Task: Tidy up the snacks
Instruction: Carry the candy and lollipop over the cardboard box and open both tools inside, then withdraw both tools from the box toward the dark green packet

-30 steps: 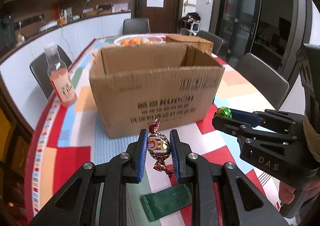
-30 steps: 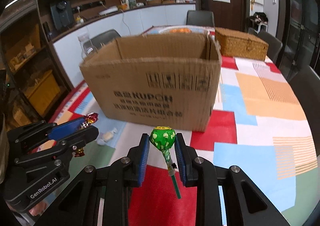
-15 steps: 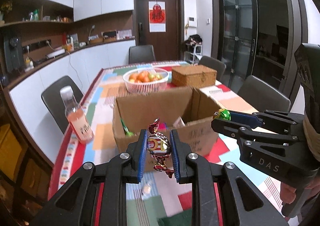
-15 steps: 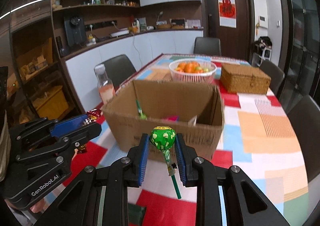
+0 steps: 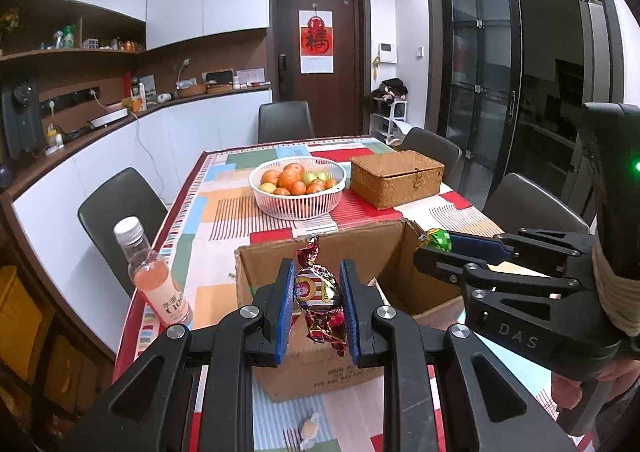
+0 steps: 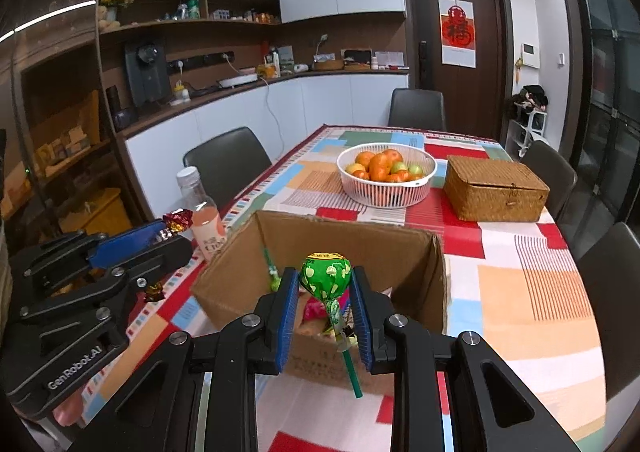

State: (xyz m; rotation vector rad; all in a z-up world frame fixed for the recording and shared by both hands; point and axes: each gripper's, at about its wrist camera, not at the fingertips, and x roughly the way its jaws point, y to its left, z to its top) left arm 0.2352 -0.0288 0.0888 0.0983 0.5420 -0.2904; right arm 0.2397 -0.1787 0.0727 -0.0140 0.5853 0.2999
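Both sweets carried to the open brown cardboard box (image 6: 320, 252) on the desk (image 6: 520, 292).

The left gripper (image 5: 316, 302) jaws grip a red-and-gold foil-wrapped candy (image 5: 318, 292); the right gripper (image 6: 325, 306) jaws clamp a green-wrapped lollipop (image 6: 326, 278). Both hang above the near rim; next, I judge, move forward over the opening and let go.

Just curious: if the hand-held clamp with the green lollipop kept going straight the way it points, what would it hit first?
Probably the open cardboard box: the right gripper points down into it, though depth is unclear.
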